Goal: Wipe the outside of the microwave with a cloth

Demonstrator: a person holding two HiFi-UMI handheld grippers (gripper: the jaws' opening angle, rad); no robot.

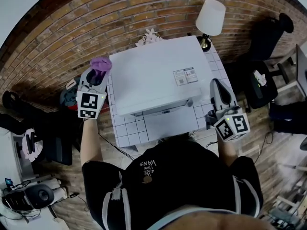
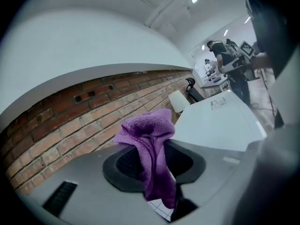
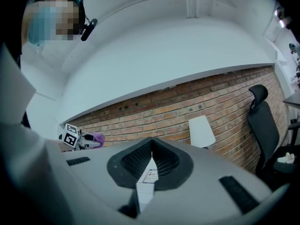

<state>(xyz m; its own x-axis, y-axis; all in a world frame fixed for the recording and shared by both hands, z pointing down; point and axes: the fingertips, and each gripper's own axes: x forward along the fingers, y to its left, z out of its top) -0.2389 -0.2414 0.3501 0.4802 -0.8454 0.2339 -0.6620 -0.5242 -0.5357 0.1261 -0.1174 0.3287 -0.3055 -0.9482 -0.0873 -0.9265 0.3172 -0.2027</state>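
Purple cloth (image 2: 149,146) hangs clamped in the left gripper's (image 1: 97,75) jaws, just beside the white microwave's (image 1: 153,73) rear left corner. Right gripper (image 1: 217,87) is beside the microwave's right side, jaws together, empty. Microwave stands on a tiled table (image 1: 125,128) by a brick wall (image 1: 96,23).
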